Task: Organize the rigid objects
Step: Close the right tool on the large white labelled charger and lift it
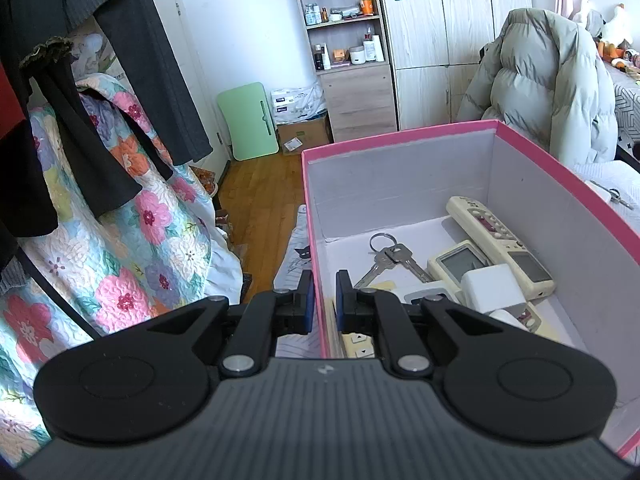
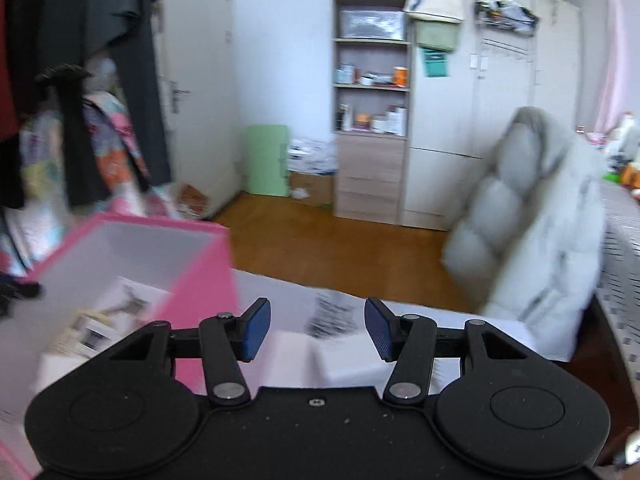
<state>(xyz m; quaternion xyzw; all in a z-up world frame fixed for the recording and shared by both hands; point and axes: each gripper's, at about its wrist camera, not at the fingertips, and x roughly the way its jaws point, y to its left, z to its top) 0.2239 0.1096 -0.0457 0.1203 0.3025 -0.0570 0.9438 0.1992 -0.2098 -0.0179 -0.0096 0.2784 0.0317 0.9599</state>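
Note:
A pink box [image 1: 400,136] with white inner walls holds a bunch of keys [image 1: 386,258], two beige remote controls [image 1: 496,240], a white charger block [image 1: 492,288] and other small items. My left gripper [image 1: 325,300] is shut on the box's left wall, one pad inside and one outside. In the blurred right wrist view the pink box [image 2: 200,280] lies at the lower left. My right gripper [image 2: 318,330] stands open to the right of it, with nothing between its fingers. Below it a white blocky object [image 2: 348,360] lies on the white surface.
A pale puffy jacket [image 1: 552,80] hangs over a chair beyond the box. A floral quilt [image 1: 120,240] and dark hanging clothes [image 1: 132,40] fill the left. A shelf unit [image 1: 344,20] and wardrobe stand at the far wall. More keys [image 1: 612,194] lie right of the box.

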